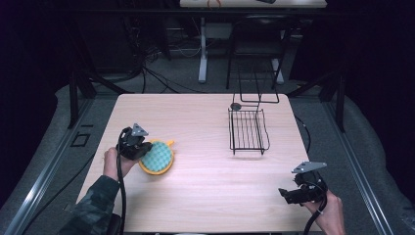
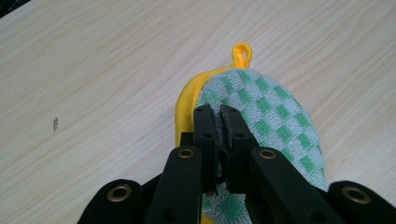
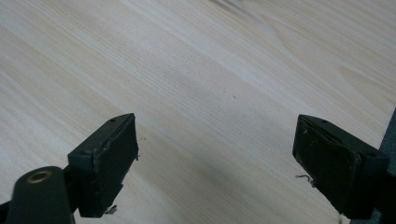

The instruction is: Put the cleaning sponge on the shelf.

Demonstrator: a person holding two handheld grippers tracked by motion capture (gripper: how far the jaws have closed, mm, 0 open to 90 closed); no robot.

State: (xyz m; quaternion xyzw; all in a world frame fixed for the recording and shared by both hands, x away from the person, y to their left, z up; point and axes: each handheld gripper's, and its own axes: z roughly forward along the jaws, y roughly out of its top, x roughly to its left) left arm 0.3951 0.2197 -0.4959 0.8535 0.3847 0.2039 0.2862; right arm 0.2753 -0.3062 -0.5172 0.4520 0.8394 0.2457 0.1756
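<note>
Overhead and gripper-mounted views of a light wooden table [image 1: 205,191] bearing two loose items and worked by two hand-held grippers. Item one is a single round pot holder [image 1: 157,156], yellow-edged with a green-and-white checked face, lying flat near the table's left edge; one small yellow hanging loop [image 2: 242,52] projects from its far rim. Item two is a single black wire rack [image 1: 248,131], standing toward the far right of the table with its taller frame rising at the back; one small dark round object [image 1: 235,105], too small to identify, sits just beside its far left corner. The left gripper [image 1: 138,147], held in the person's left hand [image 1: 115,164] below a camouflage-patterned sleeve [image 1: 93,208], sits at the pot holder's left side; in the left gripper view its two black jaws are drawn almost together, pinching the checked fabric [image 2: 275,116] at the near edge of the pot holder, with only a thin fold between them. The right gripper [image 1: 292,196], held in the right hand [image 1: 332,211] near the table's front right corner, is well apart from both items; in the right gripper view its two pads [image 3: 109,163] stand wide apart over bare wood, grasping nothing.
</note>
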